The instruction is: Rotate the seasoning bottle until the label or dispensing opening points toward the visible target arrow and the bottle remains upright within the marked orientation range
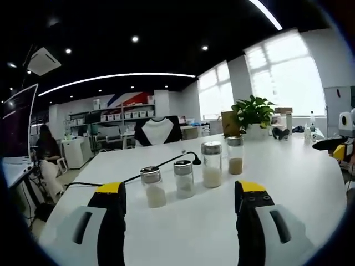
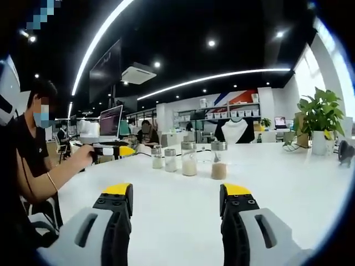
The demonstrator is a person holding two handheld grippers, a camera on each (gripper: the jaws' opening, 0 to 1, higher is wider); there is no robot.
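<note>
Four glass seasoning bottles with metal lids stand upright in a slanted row on the white table [image 1: 299,183]. In the left gripper view they are a short one [image 1: 153,187], a second short one [image 1: 184,178], a taller one with white grains [image 1: 211,164] and one with tan contents [image 1: 235,155]. My left gripper [image 1: 180,189] is open just short of the row, nothing between its jaws. In the right gripper view the row [image 2: 189,158] stands farther off, and my right gripper [image 2: 176,191] is open and empty. The left gripper [image 2: 113,151] shows there in a person's hand.
A black cable [image 1: 166,162] runs across the table behind the bottles. A potted plant [image 1: 253,113] and small items stand at the far right edge. The person holding the grippers [image 2: 30,155] is at the table's left side. A mannequin bust [image 1: 157,132] stands beyond the table.
</note>
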